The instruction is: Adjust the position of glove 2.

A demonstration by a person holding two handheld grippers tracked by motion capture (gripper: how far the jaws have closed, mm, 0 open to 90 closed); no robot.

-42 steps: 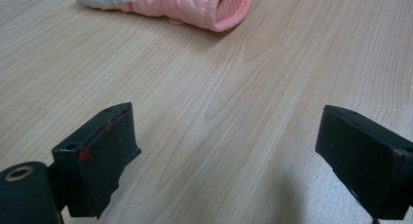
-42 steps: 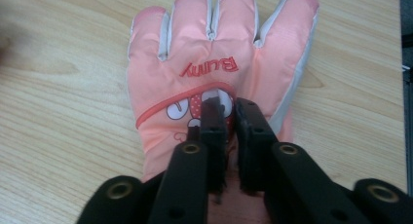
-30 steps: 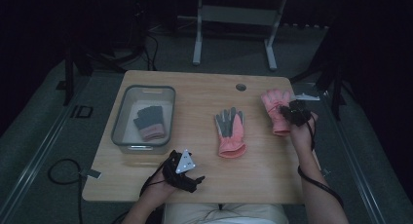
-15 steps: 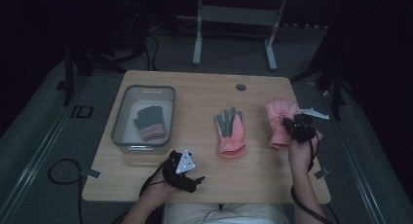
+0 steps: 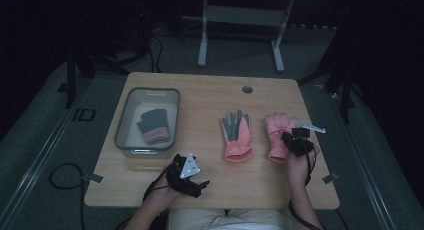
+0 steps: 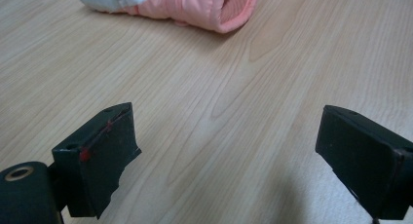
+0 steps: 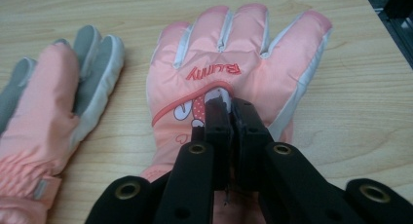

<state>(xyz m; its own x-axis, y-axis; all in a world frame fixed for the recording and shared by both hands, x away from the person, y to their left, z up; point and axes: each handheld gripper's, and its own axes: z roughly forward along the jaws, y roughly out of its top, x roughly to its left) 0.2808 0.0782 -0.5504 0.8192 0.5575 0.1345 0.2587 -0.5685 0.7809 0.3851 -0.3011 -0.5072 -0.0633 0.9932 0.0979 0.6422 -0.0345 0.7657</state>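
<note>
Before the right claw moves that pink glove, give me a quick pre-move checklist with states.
1. Right claw shut on the pink glove: jaws together over its back; fabric pinched or not: cannot tell.
2. Glove flat on the table, fingers spread: ok.
3. Second pink glove lies apart from it, not snagged: ok.
4. Bin has room beside the dark glove: ok.
5. Left claw open, nothing between its jaws: ok.

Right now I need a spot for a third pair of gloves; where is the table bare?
Bare wood runs along the far edge around the round hole, between the clear bin and the palm-up glove, and near the front edge between the left gripper and right gripper. It's crowded where the right glove lies.
</note>
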